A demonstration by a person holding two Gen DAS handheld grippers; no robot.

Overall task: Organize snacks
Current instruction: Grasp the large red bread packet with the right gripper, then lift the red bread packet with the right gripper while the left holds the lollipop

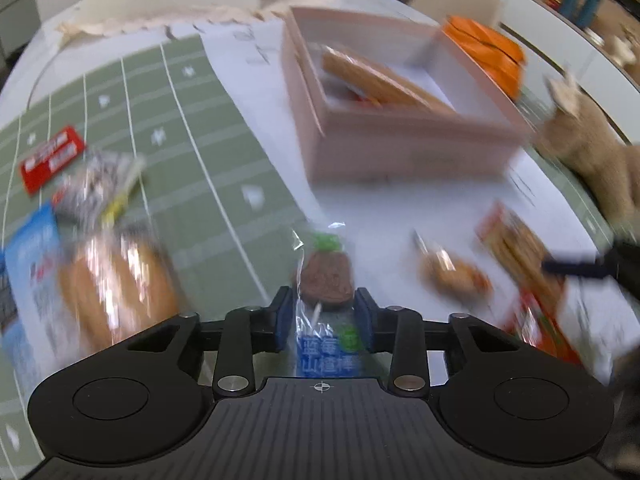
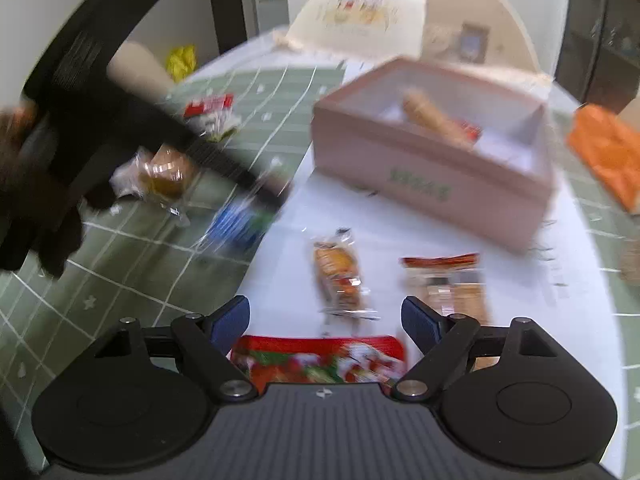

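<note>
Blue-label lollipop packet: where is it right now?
Left wrist view, bottom centre: the lollipop packet sits between the left gripper pads, with the pink box beyond it.

green grid mat (image 1: 224,128), orange bag (image 2: 608,152), illustrated card (image 2: 372,12)

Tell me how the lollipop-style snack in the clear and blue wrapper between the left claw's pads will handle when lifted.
The lollipop-style snack looks light: a small brown disc on a thin stick. Its clear crinkly wrapper is probably floppy and slippery, so it may swing or slide in the left claw. The disc sits above the pads, so it could tip forward if gripped loosely.
</note>
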